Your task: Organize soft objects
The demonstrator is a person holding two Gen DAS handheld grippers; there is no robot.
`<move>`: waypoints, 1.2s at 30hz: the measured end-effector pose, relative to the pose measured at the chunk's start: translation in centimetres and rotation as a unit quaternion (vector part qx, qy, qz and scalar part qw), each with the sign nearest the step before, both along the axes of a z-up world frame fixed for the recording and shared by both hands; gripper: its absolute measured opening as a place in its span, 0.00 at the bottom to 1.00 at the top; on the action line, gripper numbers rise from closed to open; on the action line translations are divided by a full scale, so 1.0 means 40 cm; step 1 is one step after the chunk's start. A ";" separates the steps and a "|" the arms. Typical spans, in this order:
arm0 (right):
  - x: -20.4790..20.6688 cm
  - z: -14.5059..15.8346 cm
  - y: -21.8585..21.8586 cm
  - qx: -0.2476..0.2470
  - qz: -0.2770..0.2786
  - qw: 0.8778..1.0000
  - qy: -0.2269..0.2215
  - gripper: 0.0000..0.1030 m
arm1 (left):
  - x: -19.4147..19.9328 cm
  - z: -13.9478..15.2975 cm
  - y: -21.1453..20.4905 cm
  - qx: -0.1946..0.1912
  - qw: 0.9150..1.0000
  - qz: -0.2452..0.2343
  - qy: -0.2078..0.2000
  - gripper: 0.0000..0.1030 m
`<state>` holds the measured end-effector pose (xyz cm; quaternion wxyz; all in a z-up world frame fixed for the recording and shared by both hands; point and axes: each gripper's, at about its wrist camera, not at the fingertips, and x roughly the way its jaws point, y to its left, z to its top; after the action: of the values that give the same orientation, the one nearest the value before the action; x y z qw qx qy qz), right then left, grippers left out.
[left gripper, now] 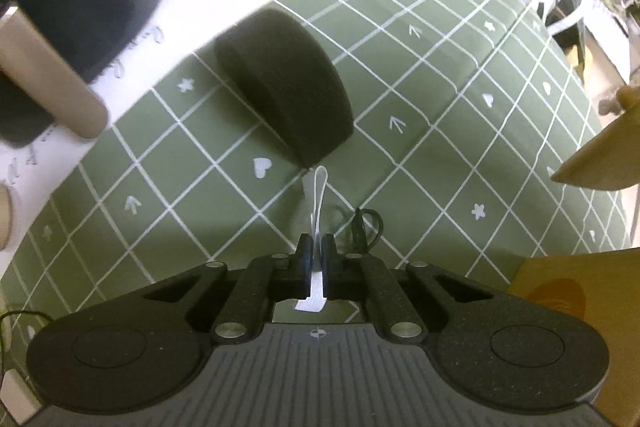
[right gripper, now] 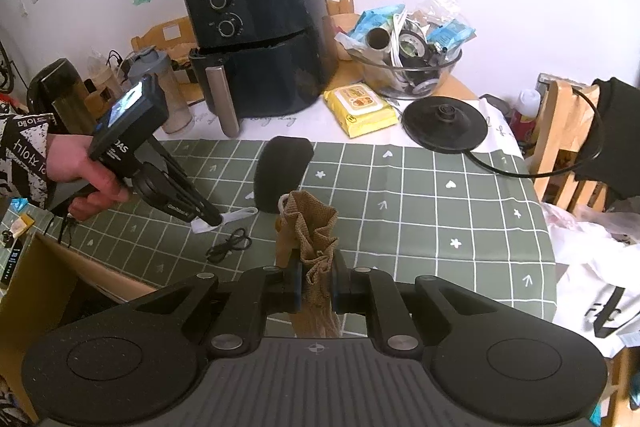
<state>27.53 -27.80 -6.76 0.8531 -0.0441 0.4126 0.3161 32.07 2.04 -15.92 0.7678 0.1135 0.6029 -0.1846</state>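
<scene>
A black foam sponge lies on the green checked cloth; it also shows in the right wrist view. My left gripper is shut on a white strap attached to the sponge's near end. In the right wrist view the left gripper is low over the cloth with the strap in it. My right gripper is shut on a tan woven cloth piece, held above the cloth's near edge.
A black air fryer, yellow wipes pack, kettle base and glass bowl of clutter stand at the back. A small black cable lies on the cloth. A cardboard box sits near left. Wooden chair at right.
</scene>
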 end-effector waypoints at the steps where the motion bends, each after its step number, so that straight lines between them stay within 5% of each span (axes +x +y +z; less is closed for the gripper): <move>1: -0.001 0.003 0.002 0.001 0.001 1.000 0.000 0.15 | 0.000 0.008 -0.001 -0.001 1.000 0.004 -0.005 0.05; 19: -0.017 0.170 0.045 0.049 0.017 0.998 -0.020 0.15 | -0.123 0.221 0.082 -0.032 0.988 0.096 -0.113 0.03; 36: -0.085 0.249 0.052 0.167 0.033 0.984 0.049 0.15 | -0.343 0.387 0.100 -0.090 0.971 0.135 -0.175 0.01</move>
<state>24.14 -25.72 3.21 0.8164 0.1010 0.3933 0.4106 18.35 6.05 -0.44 0.8861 -0.0080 0.4502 -0.1097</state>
